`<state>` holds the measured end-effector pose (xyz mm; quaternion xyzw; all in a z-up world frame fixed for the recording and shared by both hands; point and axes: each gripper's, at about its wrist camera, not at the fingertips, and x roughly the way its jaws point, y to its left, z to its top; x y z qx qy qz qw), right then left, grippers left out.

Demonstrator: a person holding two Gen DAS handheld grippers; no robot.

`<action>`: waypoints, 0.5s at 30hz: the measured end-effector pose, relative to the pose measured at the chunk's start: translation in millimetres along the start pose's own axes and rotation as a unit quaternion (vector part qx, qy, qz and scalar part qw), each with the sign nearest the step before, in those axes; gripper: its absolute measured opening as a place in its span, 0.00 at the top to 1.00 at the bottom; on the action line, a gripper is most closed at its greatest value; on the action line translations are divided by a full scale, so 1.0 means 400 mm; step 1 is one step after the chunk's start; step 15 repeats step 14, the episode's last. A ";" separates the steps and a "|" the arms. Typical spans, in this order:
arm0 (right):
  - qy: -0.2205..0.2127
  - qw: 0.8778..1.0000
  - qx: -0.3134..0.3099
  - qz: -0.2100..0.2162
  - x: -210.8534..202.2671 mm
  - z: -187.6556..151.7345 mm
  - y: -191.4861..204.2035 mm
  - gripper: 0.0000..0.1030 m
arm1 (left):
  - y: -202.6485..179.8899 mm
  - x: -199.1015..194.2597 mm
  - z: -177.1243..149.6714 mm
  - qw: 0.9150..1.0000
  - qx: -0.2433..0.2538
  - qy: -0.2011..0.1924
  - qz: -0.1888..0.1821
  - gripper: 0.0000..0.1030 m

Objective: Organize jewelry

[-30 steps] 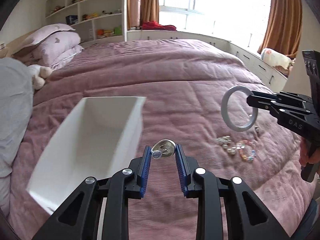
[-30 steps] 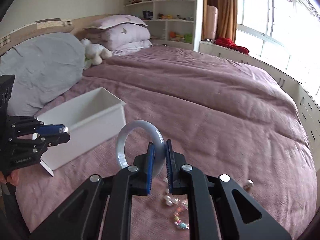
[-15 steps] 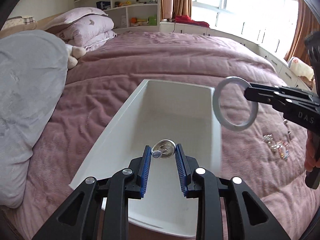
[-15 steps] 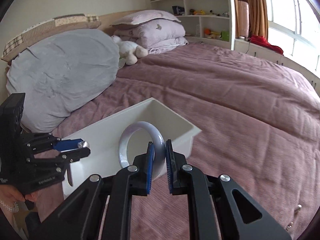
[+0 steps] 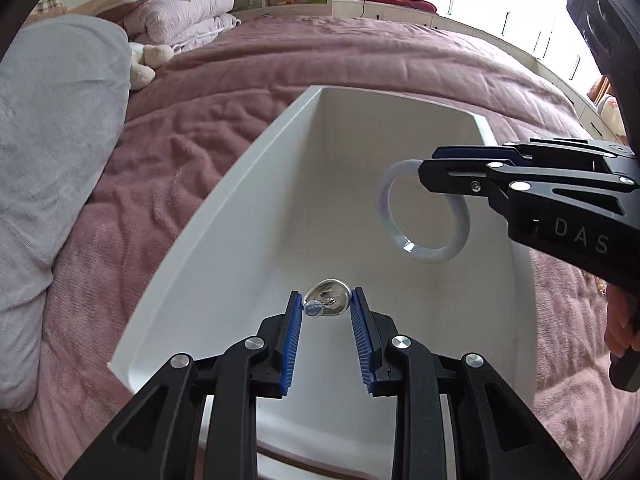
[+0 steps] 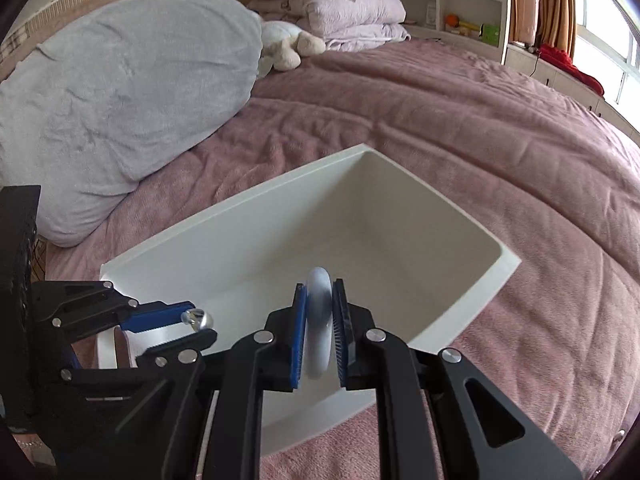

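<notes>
A white rectangular box [image 5: 256, 168] lies on the mauve bedspread, also in the right wrist view [image 6: 508, 264]. My left gripper [image 5: 327, 305] is shut on a small silver earring [image 5: 326, 303] and holds it over the box's near end. It shows in the right wrist view [image 6: 196, 326] at lower left. My right gripper [image 6: 319, 316] is shut on a pale jade bangle [image 6: 318, 320], edge-on, above the box. In the left wrist view the bangle [image 5: 424, 254] hangs from the right gripper [image 5: 430, 170] over the box's right side.
A large grey pillow [image 6: 120, 92] lies left of the box, with a plush toy [image 6: 284, 46] and folded pink quilts [image 6: 352, 4] behind it. Shelves and a window bench line the far wall. Bedspread [image 6: 500, 128] stretches right of the box.
Both grippers have moved left from the loose jewelry on the bedspread to above the white box. The bangle has turned edge-on in the right wrist view. Both grips are unchanged.
</notes>
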<state>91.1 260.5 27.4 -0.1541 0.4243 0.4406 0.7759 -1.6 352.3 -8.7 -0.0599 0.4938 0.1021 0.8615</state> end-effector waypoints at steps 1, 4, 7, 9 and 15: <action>0.002 1.000 -0.003 0.001 0.006 0.001 0.007 0.87 | 0.000 0.006 -0.003 1.000 -0.001 0.001 -0.003 0.71; 0.010 1.000 -0.014 -0.002 0.028 -0.001 0.023 0.87 | -0.003 0.023 -0.012 1.000 -0.003 0.006 -0.004 0.71; 0.023 1.000 -0.016 -0.008 0.048 -0.002 0.025 0.87 | -0.007 0.031 -0.010 1.000 -0.005 0.006 -0.005 0.70; 0.038 0.999 -0.024 -0.014 0.063 -0.005 0.030 0.87 | -0.005 0.035 -0.004 1.000 -0.007 0.008 -0.003 0.61; 0.059 0.997 -0.034 -0.031 0.084 0.001 0.040 0.87 | -0.009 0.045 0.000 1.000 0.000 0.015 0.010 0.52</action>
